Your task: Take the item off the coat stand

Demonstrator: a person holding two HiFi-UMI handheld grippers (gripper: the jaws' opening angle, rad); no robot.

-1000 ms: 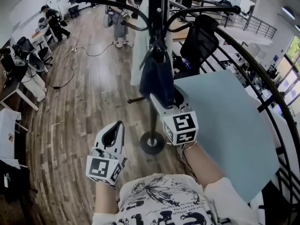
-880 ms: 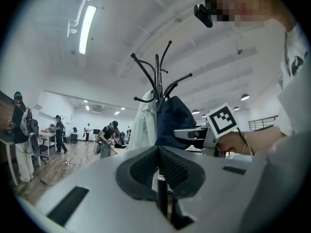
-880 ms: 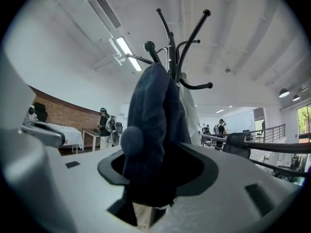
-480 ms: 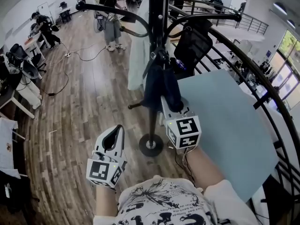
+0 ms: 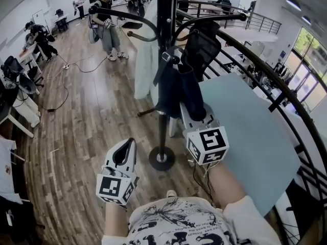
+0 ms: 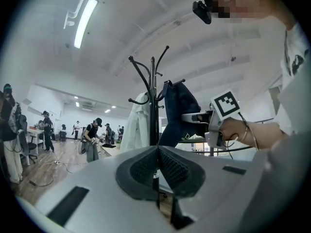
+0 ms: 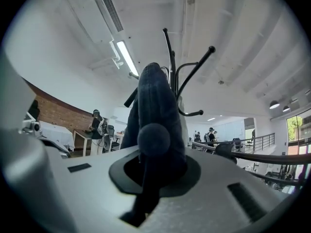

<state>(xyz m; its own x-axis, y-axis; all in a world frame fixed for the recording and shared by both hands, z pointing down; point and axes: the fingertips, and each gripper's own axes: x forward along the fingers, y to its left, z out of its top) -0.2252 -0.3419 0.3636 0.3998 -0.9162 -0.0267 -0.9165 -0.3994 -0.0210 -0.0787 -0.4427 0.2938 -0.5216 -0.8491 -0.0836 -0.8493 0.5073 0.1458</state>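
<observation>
Right gripper (image 5: pixel 190 112) jaws were closing, pinching the dark blue cloth (image 5: pixel 176 93) hanging on the coat stand (image 5: pixel 164 14). Left gripper (image 5: pixel 127 144) was clenched, empty, near left.

The head view was taken from above and directed steeply down at the wooden floor (image 5: pixel 92 116), with the coat stand (image 5: pixel 162 131) found close ahead. The left gripper view was set low and tilted upward, the stand being seen a little way off against the ceiling (image 6: pixel 146 33). The right gripper view was held right against the dark garment (image 7: pixel 154 101) and likewise angled up. The stand and garment were recorded in all three views.
</observation>
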